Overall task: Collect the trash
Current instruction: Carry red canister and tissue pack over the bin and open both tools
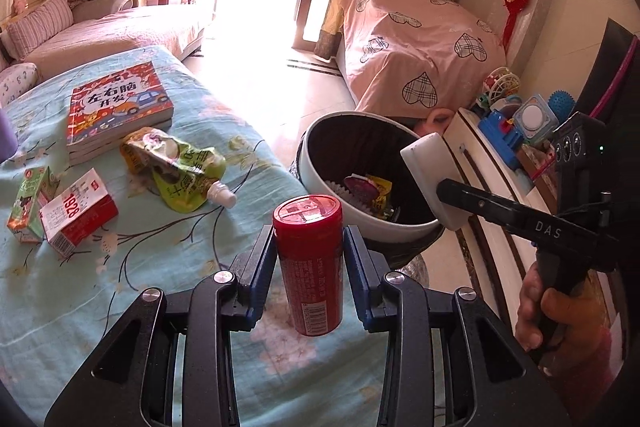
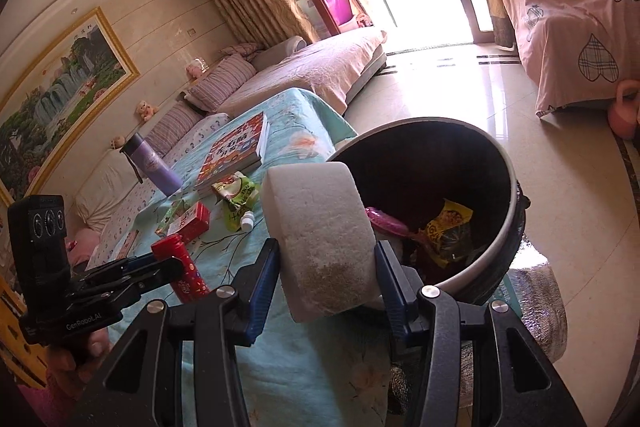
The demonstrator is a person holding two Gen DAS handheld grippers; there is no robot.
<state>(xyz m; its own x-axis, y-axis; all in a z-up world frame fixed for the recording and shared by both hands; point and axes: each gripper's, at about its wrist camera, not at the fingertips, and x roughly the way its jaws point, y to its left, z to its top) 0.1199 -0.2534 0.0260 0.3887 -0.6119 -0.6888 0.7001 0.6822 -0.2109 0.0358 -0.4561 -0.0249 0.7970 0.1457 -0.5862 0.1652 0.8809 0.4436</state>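
Observation:
My left gripper [image 1: 309, 247] is shut on a red plastic bottle [image 1: 310, 263] and holds it upright above the table's teal cloth, just short of the trash bin [image 1: 320, 155]. The bottle also shows in the right wrist view [image 2: 182, 267]. My right gripper [image 2: 326, 259] is shut on a white foam block [image 2: 320, 239] at the bin's near rim [image 2: 508, 211]; the block also shows in the left wrist view [image 1: 430, 179]. The bin holds several wrappers [image 2: 448, 231]. A green spouted pouch [image 1: 180, 167], a red and white carton [image 1: 76, 211] and a green carton [image 1: 30, 199] lie on the table.
A stack of children's books [image 1: 120, 107] lies on the teal cloth [image 1: 120, 287]. A purple flask [image 2: 152, 167] stands on the table's far side. A sofa [image 1: 100, 31] lies beyond the table. A pink-covered piece of furniture [image 1: 420, 47] and a shelf of toys [image 1: 516, 123] stand right of the bin.

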